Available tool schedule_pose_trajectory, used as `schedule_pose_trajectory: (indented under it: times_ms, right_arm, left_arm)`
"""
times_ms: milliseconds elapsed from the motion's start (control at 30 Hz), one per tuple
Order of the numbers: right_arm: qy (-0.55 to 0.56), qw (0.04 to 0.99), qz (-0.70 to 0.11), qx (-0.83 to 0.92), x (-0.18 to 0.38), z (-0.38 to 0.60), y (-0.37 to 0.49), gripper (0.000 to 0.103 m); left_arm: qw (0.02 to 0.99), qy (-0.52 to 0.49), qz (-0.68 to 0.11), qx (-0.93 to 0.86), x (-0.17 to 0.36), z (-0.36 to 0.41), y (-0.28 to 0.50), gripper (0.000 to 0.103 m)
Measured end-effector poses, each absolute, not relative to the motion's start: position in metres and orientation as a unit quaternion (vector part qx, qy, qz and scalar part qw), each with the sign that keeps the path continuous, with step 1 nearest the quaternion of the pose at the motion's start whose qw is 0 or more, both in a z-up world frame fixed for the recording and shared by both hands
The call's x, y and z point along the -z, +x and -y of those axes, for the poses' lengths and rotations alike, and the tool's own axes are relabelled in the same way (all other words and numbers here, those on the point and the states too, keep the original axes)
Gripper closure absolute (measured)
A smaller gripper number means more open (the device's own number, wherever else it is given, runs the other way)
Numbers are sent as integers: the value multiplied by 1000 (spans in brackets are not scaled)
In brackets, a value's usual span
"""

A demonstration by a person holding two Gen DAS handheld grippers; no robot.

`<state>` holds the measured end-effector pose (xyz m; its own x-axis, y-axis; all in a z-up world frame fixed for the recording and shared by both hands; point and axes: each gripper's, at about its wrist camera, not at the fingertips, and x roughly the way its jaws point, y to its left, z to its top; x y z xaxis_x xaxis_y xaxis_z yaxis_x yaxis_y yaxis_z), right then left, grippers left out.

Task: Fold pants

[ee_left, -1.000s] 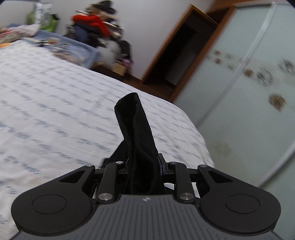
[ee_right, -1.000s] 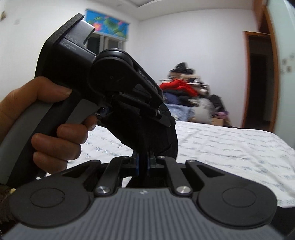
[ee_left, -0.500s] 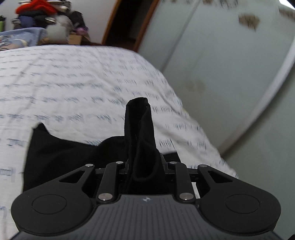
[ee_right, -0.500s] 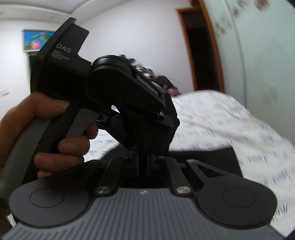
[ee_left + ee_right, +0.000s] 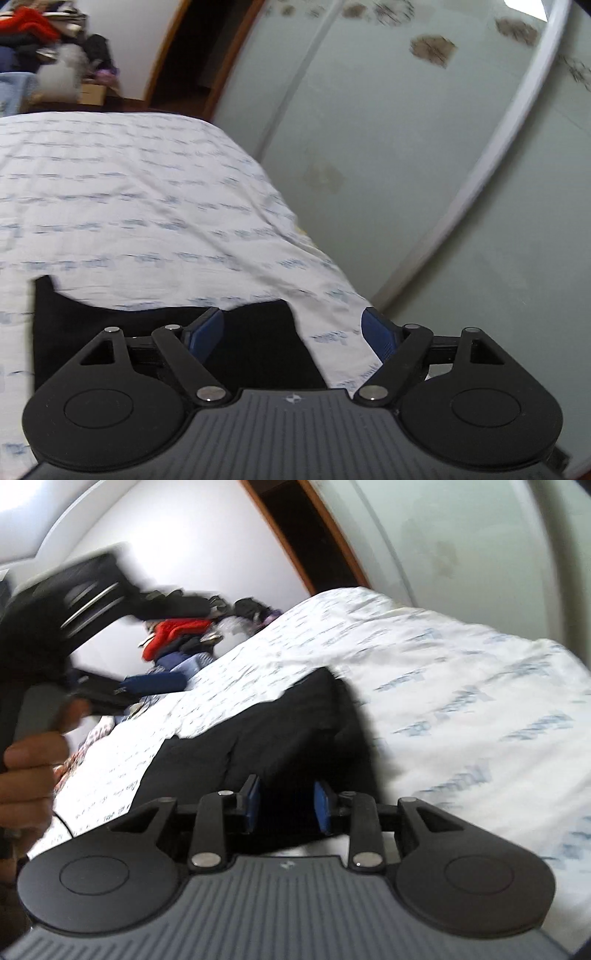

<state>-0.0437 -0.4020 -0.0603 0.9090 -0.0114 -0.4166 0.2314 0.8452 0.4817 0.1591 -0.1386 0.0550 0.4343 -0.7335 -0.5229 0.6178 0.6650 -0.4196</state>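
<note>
Both grippers have fingers spread, nothing clamped. Left gripper [image 5: 293,332]: blue pads [image 5: 207,330] wide apart, one over the black pants [image 5: 255,347], the other over the white printed bedsheet [image 5: 147,206]. Right gripper [image 5: 286,805]: blue pads [image 5: 253,803] parted less widely, black fabric visible in the gap between them; cannot tell if the pads touch it.

Pants [image 5: 266,734] lie flat on the bed, dark patch spread across the sheet [image 5: 461,686] close to the bed's edge. Left wrist view shows the pants' far edge as an uneven line with a raised corner at left. Right wrist view shows the fabric running away from the gripper toward a blurred far corner.

Left hand [image 5: 27,760] sits at the left edge of the right wrist view, wrapped around the grey handle of the other gripper device [image 5: 85,590], which is motion-blurred and raised above the bed.

Beyond the bed: frosted sliding wardrobe door [image 5: 406,166] alongside, dark doorway with wooden frame [image 5: 192,55], pile of clothes [image 5: 177,635] including something red against the white wall.
</note>
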Motion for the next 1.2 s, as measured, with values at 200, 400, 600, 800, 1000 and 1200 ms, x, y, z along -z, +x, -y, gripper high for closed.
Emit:
schedule_pose_trajectory:
  times_ms: [200, 400, 600, 800, 1000, 1200]
  right_arm:
    - [170, 963, -164, 128, 24, 394, -63, 71]
    - [140, 959, -222, 106, 30, 384, -15, 62]
    - [162, 951, -242, 104, 46, 388, -10, 85]
    - [151, 951, -241, 119, 43, 395, -15, 96]
    - [129, 952, -233, 152, 29, 392, -15, 79]
    - [74, 967, -237, 62, 0, 378, 57, 80]
  left_arm:
    - [884, -19, -365, 291, -22, 97, 157, 21]
    - [893, 45, -368, 256, 12, 91, 140, 21]
    - [901, 119, -333, 253, 12, 114, 126, 21]
    - [895, 133, -338, 260, 21, 119, 126, 21]
    - [914, 119, -309, 236, 6, 106, 145, 21]
    - [909, 59, -357, 205, 10, 101, 223, 21]
